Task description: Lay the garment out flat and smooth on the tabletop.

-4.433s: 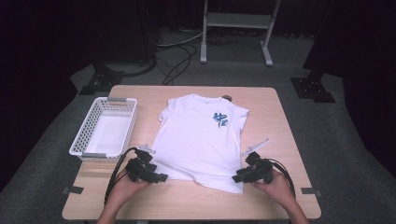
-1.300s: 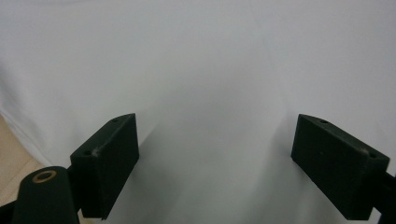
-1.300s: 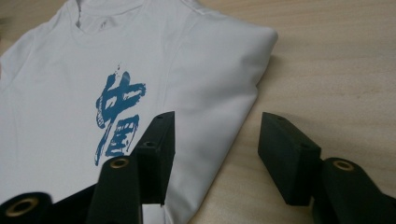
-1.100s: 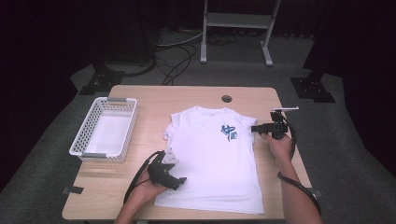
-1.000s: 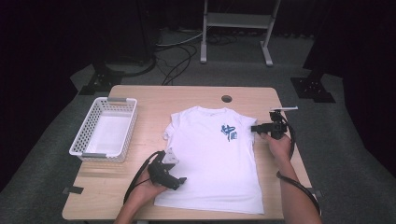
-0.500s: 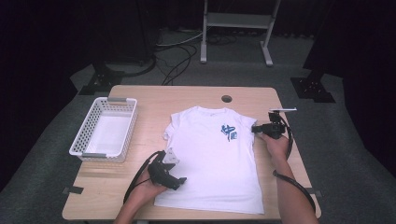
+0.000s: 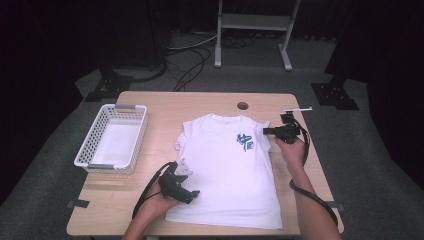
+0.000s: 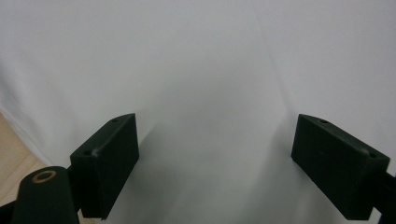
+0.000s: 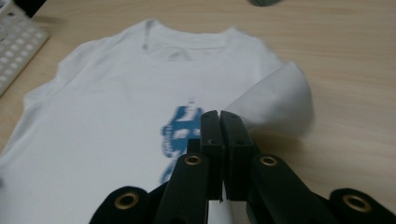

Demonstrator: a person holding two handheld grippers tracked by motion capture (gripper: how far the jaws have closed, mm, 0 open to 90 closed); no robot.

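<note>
We work at a pale wooden table point(image 7: 150, 107) on grey carpet in a dark room, with a white basket point(image 7: 111, 138) at its left. Right of the basket a white T-shirt point(image 7: 227, 175) with a blue chest print lies flat, collar away from us, long axis running front to back. Our left gripper point(image 7: 186, 186) rests wide open on its lower left edge, gripping nothing, while our right gripper point(image 7: 268, 131) has just closed on the right sleeve point(image 9: 275, 100).
</note>
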